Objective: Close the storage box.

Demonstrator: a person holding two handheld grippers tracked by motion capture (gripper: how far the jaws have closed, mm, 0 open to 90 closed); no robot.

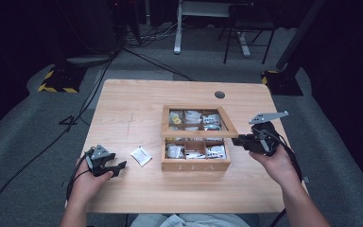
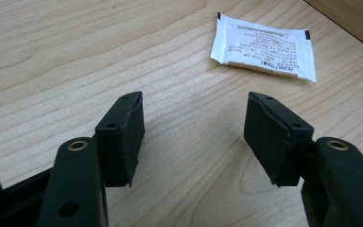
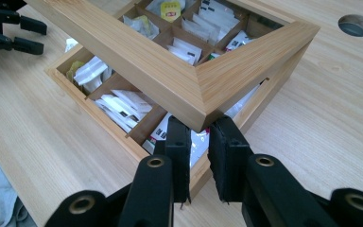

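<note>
Right gripper view: lid [image 3: 179,80] corner between fingers [image 3: 178,142].

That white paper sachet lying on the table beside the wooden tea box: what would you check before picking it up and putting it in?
1. Left gripper open: ok, jaws apart.
2. White paper sachet reachable: ok, flat on the light wooden table just ahead of the jaws.
3. Nothing on the sachet: ok.
4. Wooden frame lid raised: ok, right gripper pinches its corner.
5. Lid grip secure: cannot tell.
6. Free room in the wooden tea box: cannot tell; compartments already hold sachets.
</note>
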